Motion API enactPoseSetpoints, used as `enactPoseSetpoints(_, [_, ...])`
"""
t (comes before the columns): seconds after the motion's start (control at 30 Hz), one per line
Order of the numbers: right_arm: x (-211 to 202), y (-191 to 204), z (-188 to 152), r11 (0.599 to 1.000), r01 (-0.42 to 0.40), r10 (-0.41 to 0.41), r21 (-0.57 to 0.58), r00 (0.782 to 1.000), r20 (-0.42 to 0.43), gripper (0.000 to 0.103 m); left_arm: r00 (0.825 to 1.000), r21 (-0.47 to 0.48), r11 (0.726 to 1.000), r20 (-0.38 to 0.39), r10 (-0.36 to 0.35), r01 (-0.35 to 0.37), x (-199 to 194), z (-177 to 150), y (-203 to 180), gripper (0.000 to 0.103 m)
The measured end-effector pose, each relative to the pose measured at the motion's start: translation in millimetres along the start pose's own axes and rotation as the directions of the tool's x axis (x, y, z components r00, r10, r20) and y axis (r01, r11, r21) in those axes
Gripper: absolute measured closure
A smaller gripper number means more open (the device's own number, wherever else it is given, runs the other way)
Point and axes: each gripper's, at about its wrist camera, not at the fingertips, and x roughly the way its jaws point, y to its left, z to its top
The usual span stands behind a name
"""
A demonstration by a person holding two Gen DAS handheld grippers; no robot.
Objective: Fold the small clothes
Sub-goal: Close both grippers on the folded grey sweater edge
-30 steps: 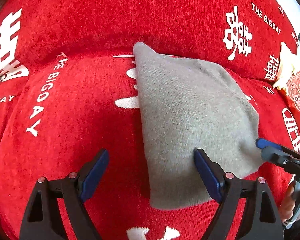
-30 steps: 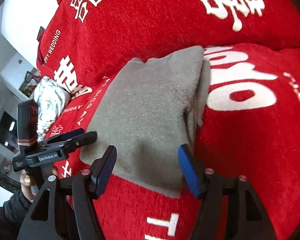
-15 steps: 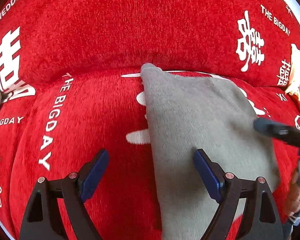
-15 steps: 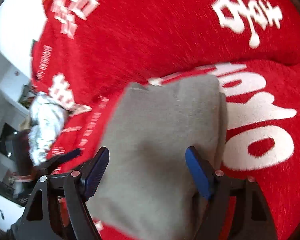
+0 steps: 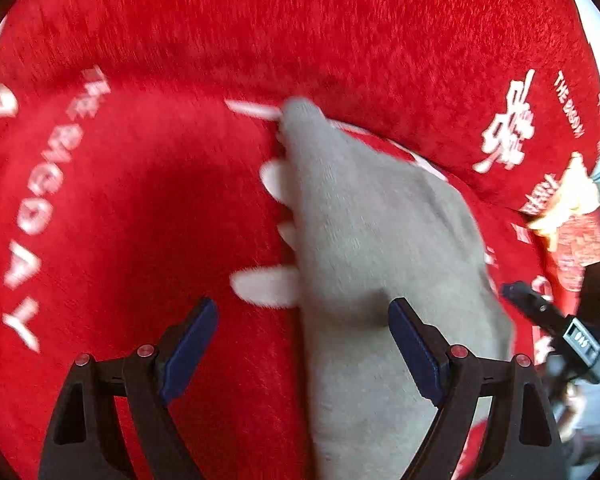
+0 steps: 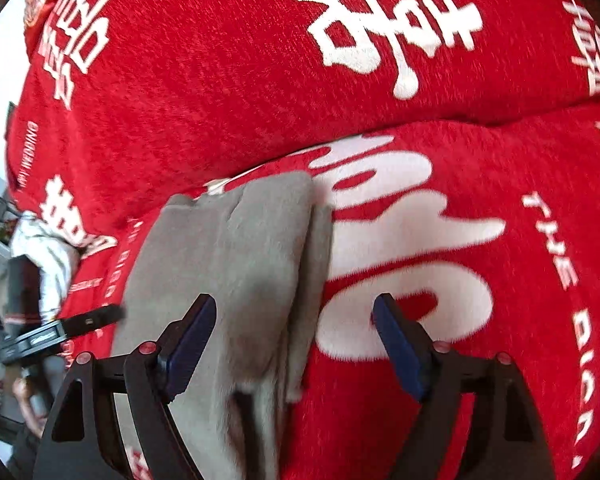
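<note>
A folded grey knit garment [image 5: 380, 264] lies on the red sofa seat; it also shows in the right wrist view [image 6: 236, 280], with a second layer edge along its right side. My left gripper [image 5: 304, 344] is open and empty, its jaws straddling the garment's left edge, low over it. My right gripper [image 6: 296, 340] is open and empty, its jaws straddling the garment's right edge. The right gripper also shows at the right edge of the left wrist view [image 5: 548, 320]. The left gripper shows at the left in the right wrist view [image 6: 60, 330].
The red plush sofa cover [image 5: 120, 200] with white lettering covers seat and backrest [image 6: 240, 80]. A yellow and red cushion [image 5: 576, 216] sits at the far right. A white patterned bundle [image 6: 48, 256] lies at the far left of the seat.
Both grippers have moved forward and down over the garment. The right gripper shifted right, from over the cloth's middle to its right edge. Both stayed open.
</note>
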Motion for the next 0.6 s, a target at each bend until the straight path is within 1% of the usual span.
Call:
enactPoseSetpoints(0.1, [10,-1,-6,0.996,-0.076,0.077,0.037,0.996,-0.040,0.018,0.998,0.003,0.998,-0.027,-0.065,0.065,12,-6,-8,0.015])
enactPoseSetpoints(0.17, [30,3,-9,0.990,-0.122,0.128,0.068,0.988,-0.089,0.018,0.990,-0.022,0.991,-0.048,-0.135,0.134,21,-5,-13,0.015])
enactPoseSetpoints(0.23, [49,5,-12,0.984,-0.146,0.157,0.099,0.981,-0.115,0.019,0.982,-0.045,0.984,-0.067,-0.175,0.172,31,-3,-18,0.015])
enactPoseSetpoints(0.27, [57,10,-12,0.984,-0.149,0.160,0.099,0.981,-0.106,0.019,0.982,-0.041,0.984,-0.068,-0.176,0.173,34,-2,-21,0.015])
enactPoseSetpoints(0.3, [62,16,-12,0.984,-0.155,0.162,0.083,0.982,-0.096,0.023,0.985,-0.022,0.987,-0.066,-0.158,0.156,37,0,-25,0.015])
enactPoseSetpoints(0.33, [66,22,-13,0.985,-0.154,0.161,0.073,0.981,-0.103,0.026,0.991,0.010,0.992,-0.058,-0.124,0.125,39,2,-32,0.020])
enactPoseSetpoints(0.37, [71,29,-12,0.988,-0.142,0.148,0.058,0.983,-0.110,0.038,0.994,0.038,0.994,-0.054,-0.096,0.099,41,4,-37,0.028])
enactPoseSetpoints(0.4, [75,34,-12,0.990,-0.139,0.143,0.040,0.983,-0.119,0.049,0.996,0.056,0.995,-0.051,-0.079,0.082,41,5,-41,0.033])
enactPoseSetpoints(0.43, [76,38,-10,0.989,-0.143,0.146,0.031,0.982,-0.123,0.054,0.996,0.064,0.995,-0.045,-0.076,0.078,40,6,-42,0.039])
enactPoseSetpoints(0.47, [75,40,-9,0.990,-0.140,0.142,0.026,0.983,-0.116,0.055,0.996,0.065,0.994,-0.036,-0.080,0.083,38,8,-43,0.047])
enactPoseSetpoints(0.53, [71,48,-8,0.992,-0.124,0.124,-0.001,0.987,-0.102,0.057,0.997,0.095,0.993,-0.010,-0.074,0.075,32,8,-48,0.052])
enactPoseSetpoints(0.6, [67,55,-10,0.994,-0.103,0.100,-0.029,0.991,-0.090,0.057,0.999,0.131,0.990,0.005,-0.043,0.042,29,5,-55,0.053])
